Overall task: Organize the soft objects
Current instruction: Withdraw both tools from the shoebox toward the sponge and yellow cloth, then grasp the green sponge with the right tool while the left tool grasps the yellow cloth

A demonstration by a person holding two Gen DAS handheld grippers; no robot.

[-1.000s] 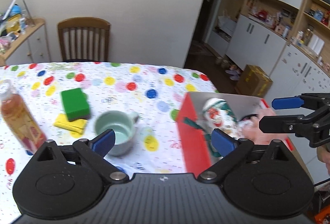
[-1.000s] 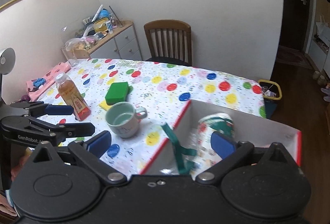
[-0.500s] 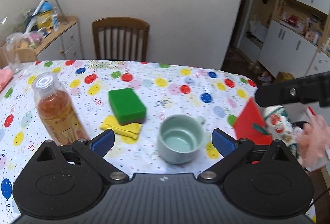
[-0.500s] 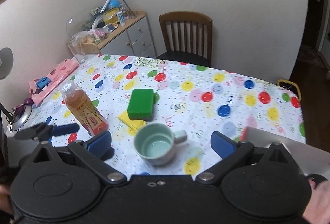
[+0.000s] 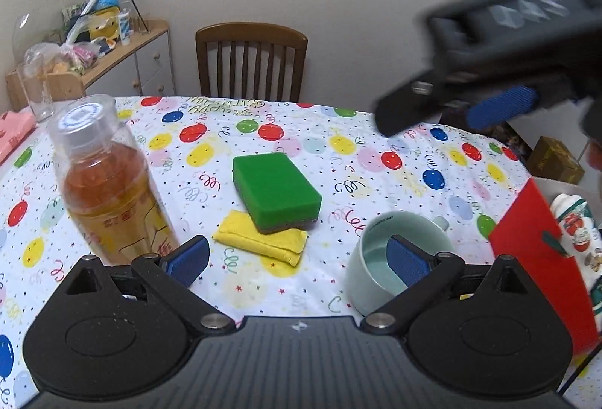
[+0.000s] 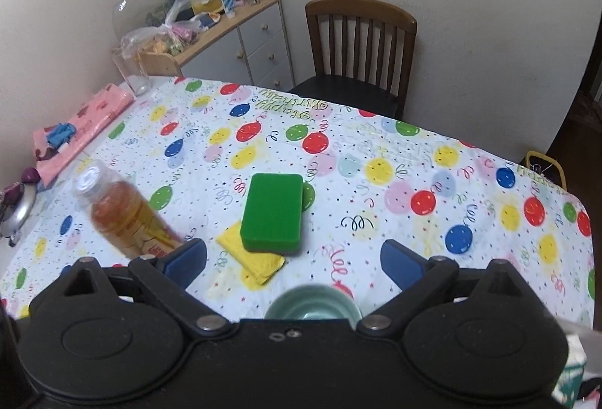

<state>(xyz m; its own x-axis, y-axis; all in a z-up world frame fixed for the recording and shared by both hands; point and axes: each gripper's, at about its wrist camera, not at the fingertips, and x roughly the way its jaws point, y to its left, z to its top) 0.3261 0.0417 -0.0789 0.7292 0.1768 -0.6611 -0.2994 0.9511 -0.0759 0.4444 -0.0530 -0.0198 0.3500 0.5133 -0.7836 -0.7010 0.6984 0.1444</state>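
Observation:
A green sponge lies on a folded yellow cloth in the middle of the balloon-print table; both also show in the right wrist view, sponge and cloth. My left gripper is open and empty, above the table just short of the cloth. My right gripper is open and empty, above and just short of the sponge; it shows blurred at the upper right of the left wrist view. A red box at the right holds a printed soft item.
A tea bottle stands left of the cloth. A pale green mug stands right of it, under my right gripper. A wooden chair stands at the far edge, a cluttered cabinet behind left. Pink cloth lies far left.
Both grippers have swung left, from over the red box to face the sponge and cloth. The right gripper has moved over the mug. Both stay open and empty.

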